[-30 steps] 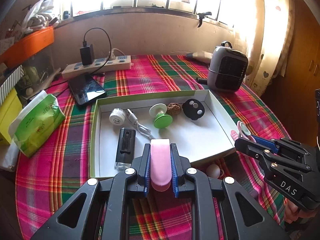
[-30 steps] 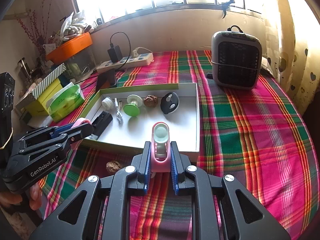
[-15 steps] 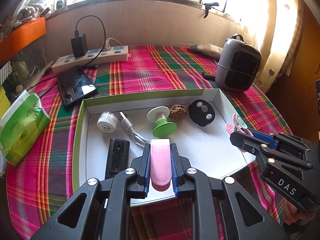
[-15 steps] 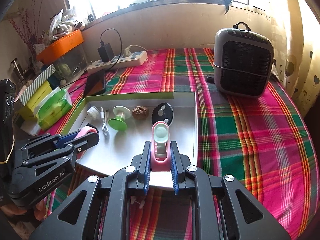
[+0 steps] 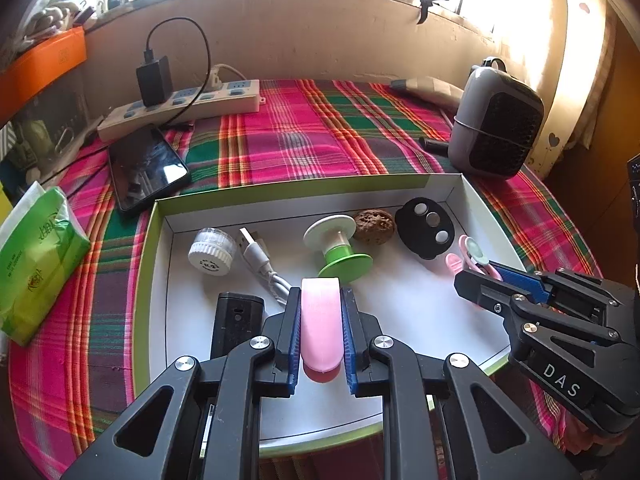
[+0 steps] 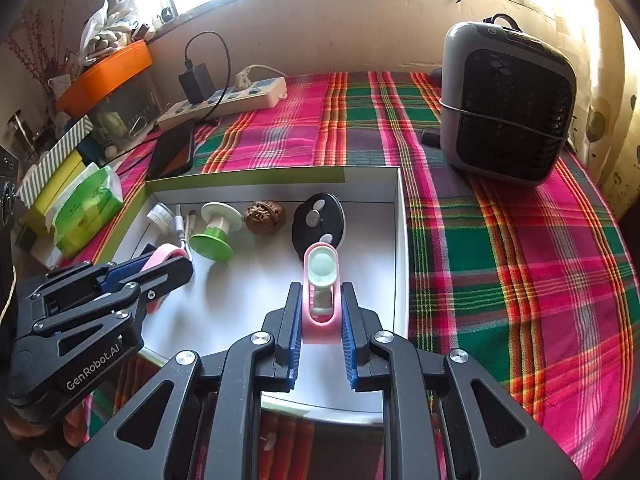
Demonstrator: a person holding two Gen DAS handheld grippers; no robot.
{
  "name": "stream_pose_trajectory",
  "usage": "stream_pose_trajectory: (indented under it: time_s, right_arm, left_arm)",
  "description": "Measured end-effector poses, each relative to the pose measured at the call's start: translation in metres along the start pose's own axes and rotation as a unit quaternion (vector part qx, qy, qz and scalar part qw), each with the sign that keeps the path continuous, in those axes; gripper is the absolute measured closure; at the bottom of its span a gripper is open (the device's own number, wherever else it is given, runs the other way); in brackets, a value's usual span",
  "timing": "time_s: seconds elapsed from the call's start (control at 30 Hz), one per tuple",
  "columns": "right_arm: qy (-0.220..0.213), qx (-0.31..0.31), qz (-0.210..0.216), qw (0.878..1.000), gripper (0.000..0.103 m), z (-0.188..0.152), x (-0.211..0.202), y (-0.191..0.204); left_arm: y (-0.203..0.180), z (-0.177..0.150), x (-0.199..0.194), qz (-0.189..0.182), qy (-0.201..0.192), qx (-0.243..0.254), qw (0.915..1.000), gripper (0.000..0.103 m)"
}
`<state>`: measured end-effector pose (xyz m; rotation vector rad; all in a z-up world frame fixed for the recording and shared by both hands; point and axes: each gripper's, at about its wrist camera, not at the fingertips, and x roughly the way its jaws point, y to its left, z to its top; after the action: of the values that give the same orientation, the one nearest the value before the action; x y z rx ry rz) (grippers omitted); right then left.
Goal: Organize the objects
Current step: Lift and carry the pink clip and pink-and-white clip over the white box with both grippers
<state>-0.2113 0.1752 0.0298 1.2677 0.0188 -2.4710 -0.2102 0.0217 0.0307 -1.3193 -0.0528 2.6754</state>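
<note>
Left wrist view, left to right: a green soft-pack of tissues [image 5: 38, 256] lies on the plaid woven cloth of the bench [image 5: 304, 136]; far of it sit a glossy black phone [image 5: 146, 170] and a white power strip [image 5: 180, 106] with a black charger plugged in. A shallow white tray [image 5: 160, 272] with green outer walls holds a black rectangular block [image 5: 236, 322], a ribbed white cap [image 5: 212, 252], a coiled white USB cable [image 5: 260, 262], a green-and-white spool [image 5: 340, 248], a wrinkled brown walnut [image 5: 373, 226] and a black oval disc [image 5: 426, 226] with three round studs. At far right stands a grey boxy heater [image 5: 496, 124] with a dark grille.

The left claw [image 5: 321, 340] is clamped narrow on a smooth, rounded pink piece [image 5: 320, 324]; the piece sits between the blue ribbed pads, above the near middle of the tray floor.

The right claw [image 6: 320, 340] is clamped narrow on a pink clip with a pale green round pad [image 6: 321, 280]; the clip protrudes far of the fingertips, above the tray's right part, just near of the black disc.

Whether either held item touches the tray floor cannot be determined.
</note>
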Motion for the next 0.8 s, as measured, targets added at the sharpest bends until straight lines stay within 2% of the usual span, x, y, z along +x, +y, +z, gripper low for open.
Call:
stream_pose_trajectory:
  time_s: [0.8]
  right_arm:
    - [-0.005,-0.009,-0.013,1.000,0.085,0.015,0.018,-0.001]
  left_arm:
    - [0.008,0.011,0.019,0.008,0.011,-0.011,0.9999,0.087]
